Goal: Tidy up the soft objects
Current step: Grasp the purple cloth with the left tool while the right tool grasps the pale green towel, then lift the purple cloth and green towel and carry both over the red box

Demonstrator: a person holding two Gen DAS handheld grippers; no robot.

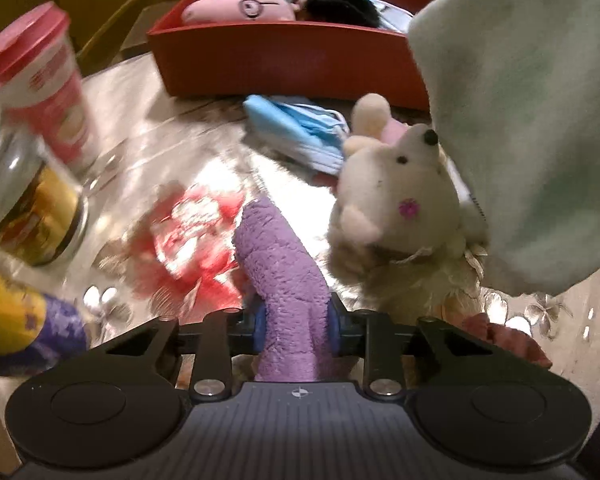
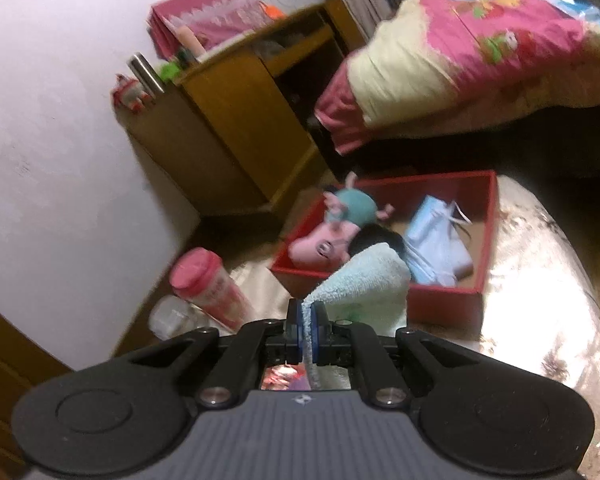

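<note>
My left gripper (image 1: 298, 326) is shut on a purple fuzzy cloth (image 1: 278, 256) above the table. My right gripper (image 2: 308, 330) is shut on a pale green towel (image 2: 364, 284), held up in the air; the towel hangs at the right of the left wrist view (image 1: 528, 120). A red box (image 1: 284, 60) at the far side of the table holds a pink pig plush (image 1: 240, 8), a black soft item (image 1: 340, 4) and blue cloth; the box also shows in the right wrist view (image 2: 440, 300). A cream mouse plush (image 1: 396, 196) stands beside the purple cloth.
A folded blue cloth (image 1: 300, 128) lies before the box. A red-and-white packet (image 1: 192, 236), a glass jar (image 1: 28, 200) and a pink-lidded cup (image 1: 48, 80) stand at the left. A wooden cabinet (image 2: 240, 120) and a bed with a pink quilt (image 2: 480, 52) are beyond the table.
</note>
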